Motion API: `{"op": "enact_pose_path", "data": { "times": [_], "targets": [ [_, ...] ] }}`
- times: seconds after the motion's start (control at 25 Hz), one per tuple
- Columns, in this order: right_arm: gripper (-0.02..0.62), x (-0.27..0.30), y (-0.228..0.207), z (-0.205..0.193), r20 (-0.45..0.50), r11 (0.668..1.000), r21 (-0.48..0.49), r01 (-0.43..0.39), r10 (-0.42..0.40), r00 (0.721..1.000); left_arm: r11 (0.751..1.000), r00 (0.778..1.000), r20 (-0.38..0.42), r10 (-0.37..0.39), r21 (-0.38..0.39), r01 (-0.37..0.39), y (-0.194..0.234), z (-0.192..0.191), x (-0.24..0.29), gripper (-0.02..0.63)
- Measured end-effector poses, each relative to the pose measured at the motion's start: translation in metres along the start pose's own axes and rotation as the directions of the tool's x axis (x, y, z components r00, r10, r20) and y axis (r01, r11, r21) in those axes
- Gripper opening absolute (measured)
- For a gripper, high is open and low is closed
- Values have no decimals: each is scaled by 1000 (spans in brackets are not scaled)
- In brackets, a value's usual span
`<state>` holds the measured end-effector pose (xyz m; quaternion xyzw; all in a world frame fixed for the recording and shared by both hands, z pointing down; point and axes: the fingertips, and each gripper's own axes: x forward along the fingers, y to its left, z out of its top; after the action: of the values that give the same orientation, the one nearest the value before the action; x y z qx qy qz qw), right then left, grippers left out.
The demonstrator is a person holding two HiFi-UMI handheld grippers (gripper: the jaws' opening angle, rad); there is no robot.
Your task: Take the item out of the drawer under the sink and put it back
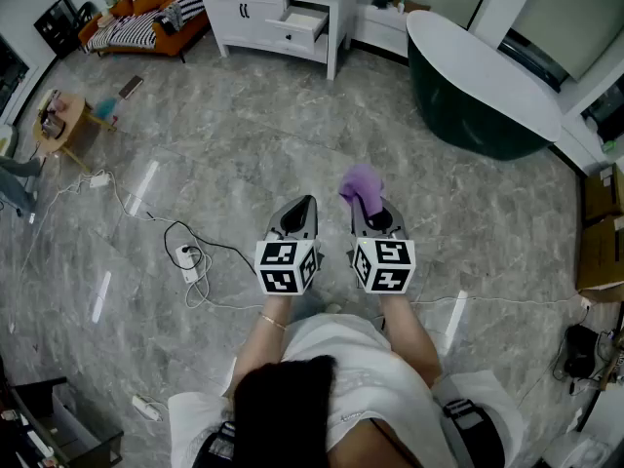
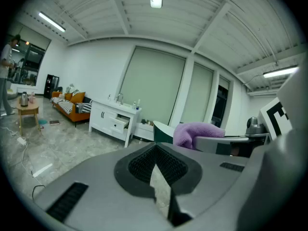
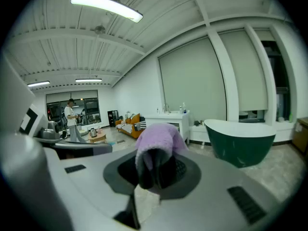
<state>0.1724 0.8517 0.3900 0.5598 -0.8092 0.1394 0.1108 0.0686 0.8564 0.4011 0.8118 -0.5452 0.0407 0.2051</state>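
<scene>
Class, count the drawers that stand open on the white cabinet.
1. The open drawer is in the right half of the white cabinet as the head view shows it, beside two closed doors. The cabinet's far side is hidden.

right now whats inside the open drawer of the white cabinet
The drawer of the white cabinet shows only a pale interior; its bottom is partly hidden behind its front panel and too far to read. A purple cloth sits clamped in the right tongs.

Home-like interior: bathtub (image 1: 480, 71), vanity (image 1: 255, 10), sofa (image 1: 146, 22)
</scene>
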Motion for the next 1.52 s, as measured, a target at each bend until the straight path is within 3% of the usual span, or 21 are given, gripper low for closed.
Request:
{"op": "enact_pose_path", "data": {
  "times": [0.52,0.88,1.28,1.52],
  "targets": [
    [75,37,7,1,-28,999,-6,-36,36,999,1000,1000,-21,-12,6,12,19,8,30,5],
    [77,90,25,14,-27,997,2,-83,83,996,1000,999,-38,-13,8,13,62,24,62,5],
    [77,154,46,29,-20,999,36,-38,39,999,997,993,-80,-81,-5,81,118,43,91,5],
    [77,172,48,38,-26,999,46,-18,20,999,995,992,-84,-97,-9,97,130,52,103,5]
  ]
}}
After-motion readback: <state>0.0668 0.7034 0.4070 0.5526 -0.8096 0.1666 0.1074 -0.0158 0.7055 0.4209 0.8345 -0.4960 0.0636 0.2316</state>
